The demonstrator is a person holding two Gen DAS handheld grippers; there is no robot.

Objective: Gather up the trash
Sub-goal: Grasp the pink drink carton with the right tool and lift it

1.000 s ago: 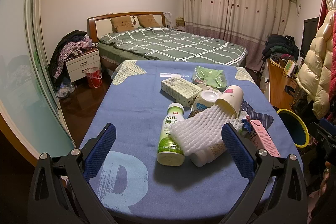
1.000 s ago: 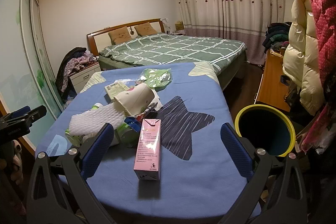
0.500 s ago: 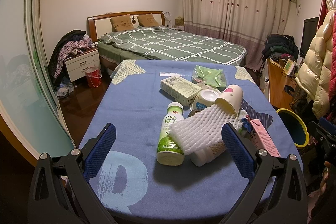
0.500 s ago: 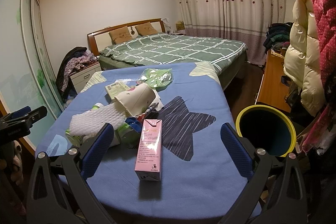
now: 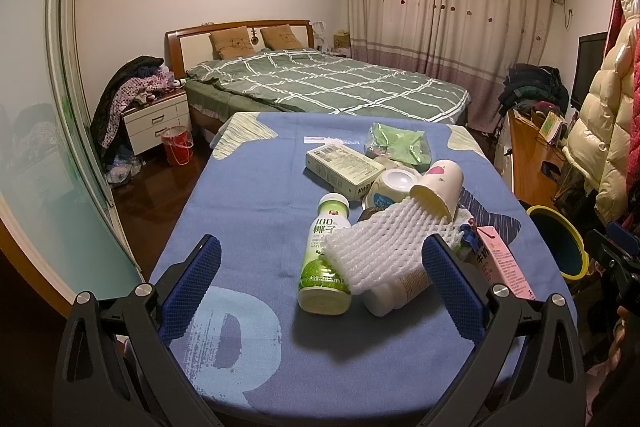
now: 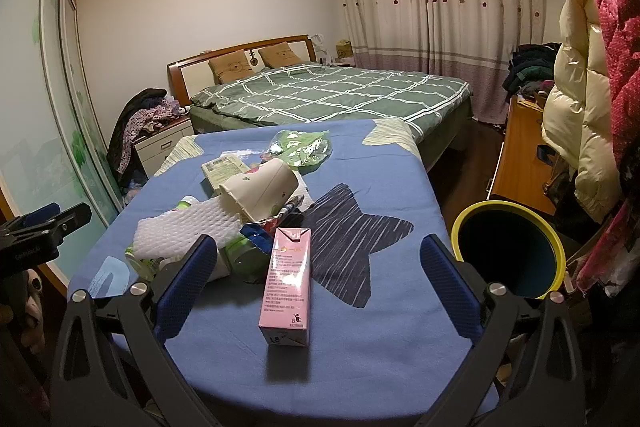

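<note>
Trash lies in a heap on the blue tablecloth [image 5: 248, 211]: a green-and-white bottle [image 5: 326, 259] on its side, a white foam net [image 5: 384, 247] over a second bottle, a tipped paper cup [image 5: 438, 187], a white bowl [image 5: 394, 183], a pale carton box [image 5: 344, 169] and a green bag [image 5: 396, 143]. A pink milk carton [image 6: 289, 287] lies nearest the right gripper. My left gripper [image 5: 322, 291] hangs open over the near table edge, short of the bottle. My right gripper [image 6: 318, 291] is open, its fingers either side of the pink carton without touching it.
A dark bin with a yellow rim [image 6: 508, 255] stands on the floor right of the table. Behind are a green-quilted bed [image 5: 328, 87], a nightstand [image 5: 156, 123] with clothes, a red bucket [image 5: 178, 145], a wooden desk [image 6: 520, 155] and hanging padded coats [image 6: 588, 79].
Both grippers have barely shifted; the views are nearly the same. Nothing on the table has moved.
</note>
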